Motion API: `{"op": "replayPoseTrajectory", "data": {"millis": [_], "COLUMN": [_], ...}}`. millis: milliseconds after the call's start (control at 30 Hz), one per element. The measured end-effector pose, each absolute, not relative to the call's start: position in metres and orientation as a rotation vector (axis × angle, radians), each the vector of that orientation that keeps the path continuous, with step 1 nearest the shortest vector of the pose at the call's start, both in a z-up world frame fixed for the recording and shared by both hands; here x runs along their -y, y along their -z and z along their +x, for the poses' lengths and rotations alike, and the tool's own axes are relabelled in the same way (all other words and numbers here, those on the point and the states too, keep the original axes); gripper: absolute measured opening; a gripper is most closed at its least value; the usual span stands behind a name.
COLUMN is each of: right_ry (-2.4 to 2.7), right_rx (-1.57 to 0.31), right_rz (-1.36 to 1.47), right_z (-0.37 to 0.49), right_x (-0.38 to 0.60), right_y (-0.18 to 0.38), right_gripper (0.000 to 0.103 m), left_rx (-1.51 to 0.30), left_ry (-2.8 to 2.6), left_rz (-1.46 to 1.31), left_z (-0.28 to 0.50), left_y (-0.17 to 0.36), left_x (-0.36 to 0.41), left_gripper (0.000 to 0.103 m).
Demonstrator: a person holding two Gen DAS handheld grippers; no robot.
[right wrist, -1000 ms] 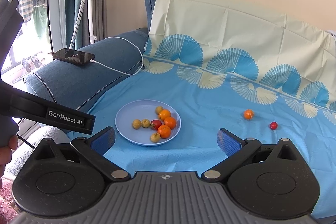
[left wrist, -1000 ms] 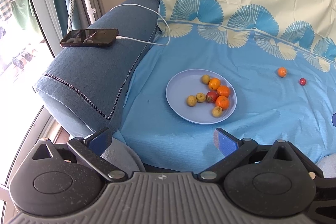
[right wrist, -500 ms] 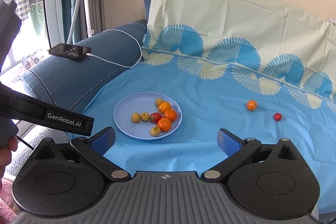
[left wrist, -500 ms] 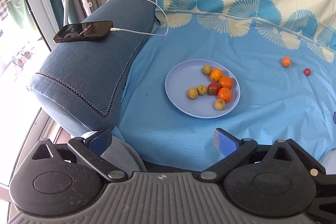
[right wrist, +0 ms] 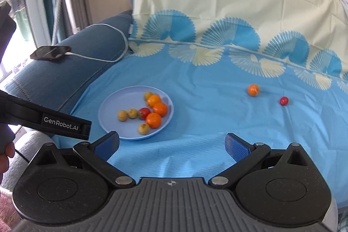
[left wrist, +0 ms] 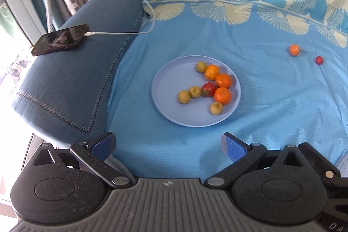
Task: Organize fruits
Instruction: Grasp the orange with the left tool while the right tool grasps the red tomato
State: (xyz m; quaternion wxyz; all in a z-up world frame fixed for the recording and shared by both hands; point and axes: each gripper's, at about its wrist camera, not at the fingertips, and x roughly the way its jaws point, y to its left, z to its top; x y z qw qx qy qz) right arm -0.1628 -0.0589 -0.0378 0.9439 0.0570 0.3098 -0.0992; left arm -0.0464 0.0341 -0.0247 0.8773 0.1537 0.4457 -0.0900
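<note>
Left wrist view
Left gripper (left wrist: 168, 142): jaws spread wide, nothing between the blue pads, held above the near edge of the blue sheet (left wrist: 271, 101).
Plate (left wrist: 165, 88): pale blue, straight ahead of the fingertips and a little beyond them, flat on the sheet.
Fruit on the plate: three oranges (left wrist: 222, 94) in a row on the right half, a red tomato (left wrist: 209, 89) touching them on their left, four small yellow-green fruits (left wrist: 184, 96) scattered around; one sits at the far rim, one at the near right.
Loose orange (left wrist: 294, 49): far ahead and to the right of the gripper, on the sheet, well apart from the plate.
Loose red fruit (left wrist: 319, 60): near that orange, further right.
Phone (left wrist: 61, 39): ahead to the left on the denim sofa arm (left wrist: 65, 84), screen up, white cable (left wrist: 121, 32) plugged in.

Right wrist view
Right gripper (right wrist: 171, 145): jaws wide apart, empty, over the sheet's near part.
Plate (right wrist: 113, 108): ahead and left of the left finger, its near rim close to that fingertip.
Loose orange (right wrist: 253, 89): ahead and right of centre, beyond the right finger.
Loose red fruit (right wrist: 283, 100): near the orange, further right, both well apart from the plate.
Left gripper's body (right wrist: 54, 121): black bar lettered "GenRobot.AI", entering from the left, beside the plate.
Person's hand (right wrist: 5, 158): part of it shows at the left edge, low.
Phone (right wrist: 50, 53): far left on the sofa arm.
</note>
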Motion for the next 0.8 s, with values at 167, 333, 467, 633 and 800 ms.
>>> {"op": "replayPoseTrajectory", "data": {"millis": [167,333,467,633,800], "right_ry": [0.301,0.415,0.538,0.665,0.718], "right_rx": [-0.641,-0.639,-0.629,-0.609,-0.643], "right_rz": [0.178,0.212,0.237,0.241,0.166], "right_z": [-0.156,-0.15,-0.141,-0.114,-0.065], "right_x": [0.105,0.152,0.21,0.293,0.371], "right_y": [0.052,0.066,0.08,0.1,0.142], "right_gripper": [0.102,0.102,0.102,0.102,0.102], "left_rx": [-0.955,-0.967,-0.94,-0.898,-0.932], "left_ry": [0.228,0.308,0.39,0.504,0.627], "left_rz": [0.357,0.368,0.374,0.405,0.456], "left_z": [-0.026,0.003,0.034,0.077,0.117], "left_y": [0.034,0.039,0.045,0.074,0.129], "left_x": [0.006,0.066,0.13,0.227,0.313], "left_gripper": [0.103,0.103,0.103,0.103,0.103]}}
